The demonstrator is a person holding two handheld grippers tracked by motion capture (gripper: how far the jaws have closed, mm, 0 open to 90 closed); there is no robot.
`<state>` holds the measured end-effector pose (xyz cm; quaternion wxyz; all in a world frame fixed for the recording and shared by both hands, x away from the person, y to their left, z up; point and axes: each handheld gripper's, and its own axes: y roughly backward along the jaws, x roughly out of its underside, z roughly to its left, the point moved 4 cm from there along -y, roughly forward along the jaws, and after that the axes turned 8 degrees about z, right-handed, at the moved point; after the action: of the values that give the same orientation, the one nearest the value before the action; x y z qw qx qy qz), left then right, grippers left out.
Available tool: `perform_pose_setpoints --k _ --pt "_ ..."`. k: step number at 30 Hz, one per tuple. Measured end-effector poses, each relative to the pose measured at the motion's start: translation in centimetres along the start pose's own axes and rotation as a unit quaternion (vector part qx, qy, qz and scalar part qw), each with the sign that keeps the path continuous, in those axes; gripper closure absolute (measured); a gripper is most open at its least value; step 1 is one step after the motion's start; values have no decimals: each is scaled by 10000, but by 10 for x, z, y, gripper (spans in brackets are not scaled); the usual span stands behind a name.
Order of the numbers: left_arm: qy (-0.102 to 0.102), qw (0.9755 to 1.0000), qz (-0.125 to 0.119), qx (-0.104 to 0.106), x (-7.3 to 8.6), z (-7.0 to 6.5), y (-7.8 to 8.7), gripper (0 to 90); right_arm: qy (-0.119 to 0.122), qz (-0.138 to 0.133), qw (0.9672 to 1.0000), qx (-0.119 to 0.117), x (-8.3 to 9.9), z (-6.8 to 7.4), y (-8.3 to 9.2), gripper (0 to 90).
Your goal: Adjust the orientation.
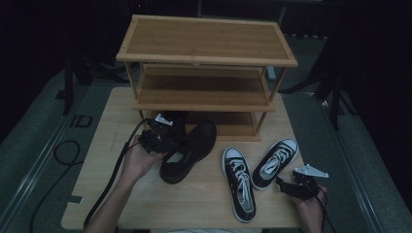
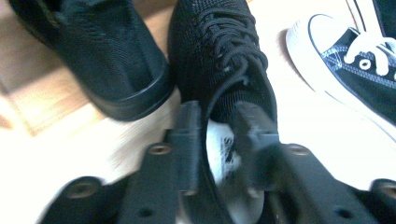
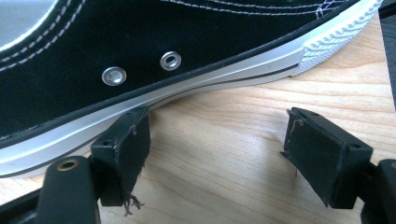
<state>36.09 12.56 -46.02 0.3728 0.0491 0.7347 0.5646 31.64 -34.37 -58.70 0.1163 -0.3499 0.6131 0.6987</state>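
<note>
Black knit shoe lies on the worktop in front of the wooden shoe rack, toe toward the rack's bottom shelf, heel toward the person. Left tool sits at the heel end. In the left gripper view its jaws straddle the heel collar of the shoe, one inside the opening, one outside, and whether the pads press the collar I cannot tell. A second black shoe lies just beside it, touching at the toe. Two black-and-white sneakers lie to the right. Right tool rests on the worktop just beside the nearer sneaker's sole, jaws spread, nothing between them.
</note>
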Motion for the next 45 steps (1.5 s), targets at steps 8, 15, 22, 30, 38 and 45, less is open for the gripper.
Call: perform_pose_setpoints --k 8,15,22,30,38,45 --pt "192 9994 66 -275 28 16 10 900 6 -4 10000 1 0 0 0 224" --pt "474 9978 442 -107 66 26 -17 900 -1 0 10000 -1 0 0 0 225" --pt "387 9969 678 -70 89 19 -35 900 1 -1 10000 2 0 0 0 225" --pt "236 9966 780 76 100 4 -55 898 -2 1 10000 -1 0 0 0 225" --pt "105 9968 795 5 101 -9 -53 900 2 -1 10000 0 0 0 0 225" --pt "-84 9970 741 197 97 -27 -56 899 0 -1 10000 1 0 0 0 225"
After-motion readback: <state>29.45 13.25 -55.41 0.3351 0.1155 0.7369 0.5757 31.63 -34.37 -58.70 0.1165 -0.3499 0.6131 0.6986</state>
